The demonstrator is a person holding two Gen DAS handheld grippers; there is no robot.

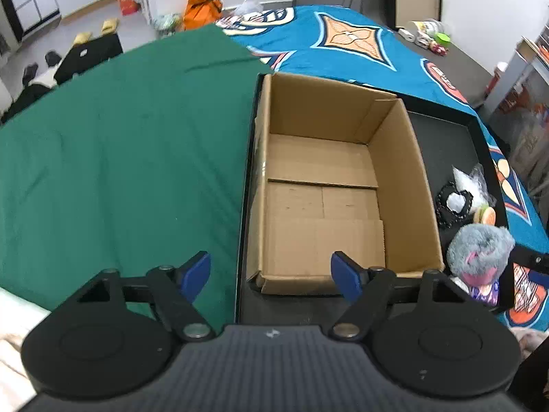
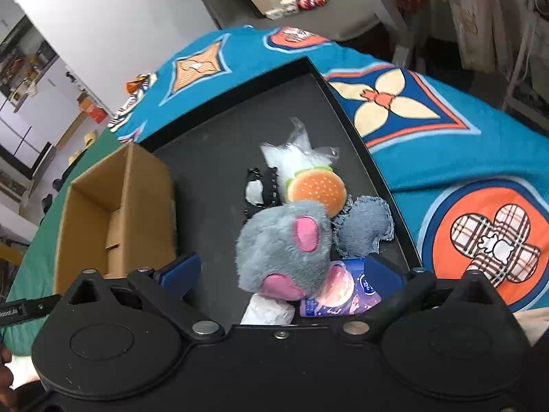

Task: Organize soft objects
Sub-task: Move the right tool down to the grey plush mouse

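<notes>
Overhead, left gripper [image 1: 271, 276] hovers above the near edge of an open cardboard box [image 1: 326, 185]; fingers [image 1: 197, 273] spread wide, nothing between them. Box interior bare, only bottom flaps showing. Box sits at the left end of a shallow black tray [image 1: 446, 137], its left wall against the tray rim.

Tray rests on a bed, partly on a green sheet [image 1: 120, 154] to the left, partly on a blue patterned cover [image 1: 343, 51] to the right and behind.

Right gripper [image 2: 279, 271] over the right end of the tray [image 2: 212, 158]; fingers [image 2: 180, 269] released, wide apart. Between them, but not pinched, a grey plush toy [image 2: 281, 240] with pink patches; the pictures show no finger contact with it.

Soft objects clustered in the tray's right end, outside the box:
- burger-shaped plush [image 2: 317, 187], touching the grey plush on its far side
- denim-blue pad [image 2: 363, 228], frayed edge, just right of the grey plush
- crumpled clear plastic bag [image 2: 295, 152] behind the burger
- black-and-white item [image 2: 260, 189], left of the burger; type unclear
- purple printed pack [image 2: 343, 293] under the grey plush, near the right finger
- white wrapped item [image 2: 269, 310] at the near edge, partly hidden.

Grey plush also visible in left view [image 1: 480, 250], right of the box.
</notes>
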